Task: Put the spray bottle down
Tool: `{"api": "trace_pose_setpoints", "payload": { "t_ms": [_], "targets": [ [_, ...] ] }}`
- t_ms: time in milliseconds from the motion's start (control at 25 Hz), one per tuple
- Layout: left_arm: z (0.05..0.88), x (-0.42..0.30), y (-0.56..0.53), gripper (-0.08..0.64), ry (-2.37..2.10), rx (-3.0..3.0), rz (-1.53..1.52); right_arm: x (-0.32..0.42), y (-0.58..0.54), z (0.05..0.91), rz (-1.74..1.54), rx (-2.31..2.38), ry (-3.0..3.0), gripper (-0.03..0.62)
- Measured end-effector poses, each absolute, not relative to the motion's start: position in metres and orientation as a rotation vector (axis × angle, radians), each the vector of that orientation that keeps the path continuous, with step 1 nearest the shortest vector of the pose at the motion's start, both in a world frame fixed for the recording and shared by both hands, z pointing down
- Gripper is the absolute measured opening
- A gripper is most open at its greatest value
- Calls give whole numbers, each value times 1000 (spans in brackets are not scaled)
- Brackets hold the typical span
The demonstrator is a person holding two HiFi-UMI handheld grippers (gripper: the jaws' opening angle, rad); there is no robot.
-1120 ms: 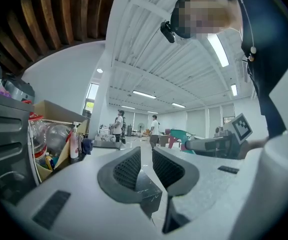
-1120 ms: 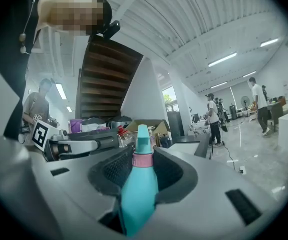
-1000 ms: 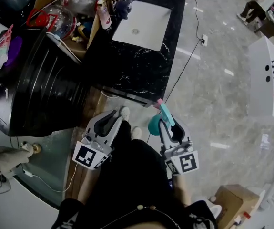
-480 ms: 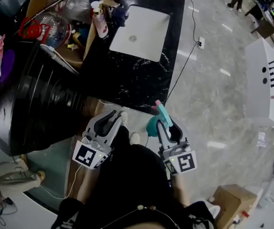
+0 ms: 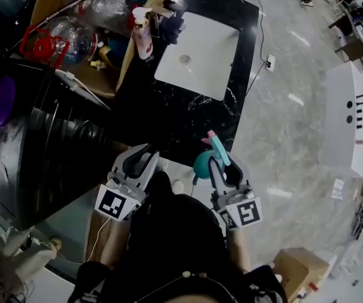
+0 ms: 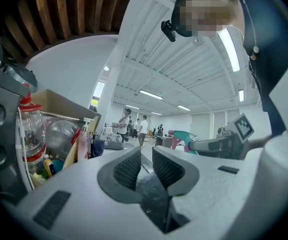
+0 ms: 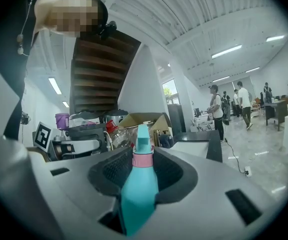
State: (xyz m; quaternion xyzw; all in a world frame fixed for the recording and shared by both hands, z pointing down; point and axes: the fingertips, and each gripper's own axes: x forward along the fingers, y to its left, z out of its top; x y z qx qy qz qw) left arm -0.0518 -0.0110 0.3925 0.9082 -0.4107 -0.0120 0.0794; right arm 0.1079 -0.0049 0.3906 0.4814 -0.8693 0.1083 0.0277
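Note:
A teal spray bottle (image 5: 204, 161) with a pink collar and teal nozzle lies between the jaws of my right gripper (image 5: 224, 167), which is shut on its body. In the right gripper view the bottle (image 7: 139, 194) stands up between the dark pads, nozzle pointing away. My left gripper (image 5: 138, 164) is level beside it, its jaws a little apart with nothing between them; in its own view the ribbed pads (image 6: 128, 168) show a narrow gap. Both grippers hang just short of the near edge of a black marble counter (image 5: 187, 112).
A white sink basin (image 5: 197, 46) is set into the counter. A pink pump bottle (image 5: 142, 33) and a cardboard box (image 5: 99, 74) of clutter stand at its left end. A large black ribbed structure (image 5: 48, 150) fills the left. A cable runs to a floor socket (image 5: 269, 62).
Both grippers, the right one still holding the spray bottle, have been carried forward together. The black counter's near edge now lies right in front of them.

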Motion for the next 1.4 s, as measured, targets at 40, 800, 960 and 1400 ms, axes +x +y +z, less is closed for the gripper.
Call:
{"api": "trace_pose_setpoints", "payload": {
  "t_ms": [40, 800, 960, 1400],
  "targets": [
    [394, -56, -16, 74, -1229, 2712, -31, 103, -12, 391, 333, 1475, -2683, 136],
    [407, -95, -88, 74, -1253, 2660, -20, -11, -152, 398, 174, 1226, -2815, 135],
    [406, -97, -92, 74, -1272, 2642, -17, -37, -174, 403, 128, 1132, -2854, 136],
    [415, -108, -99, 74, -1409, 2530, 28, -90, -237, 431, 150, 1019, -2956, 136]
  ]
}}
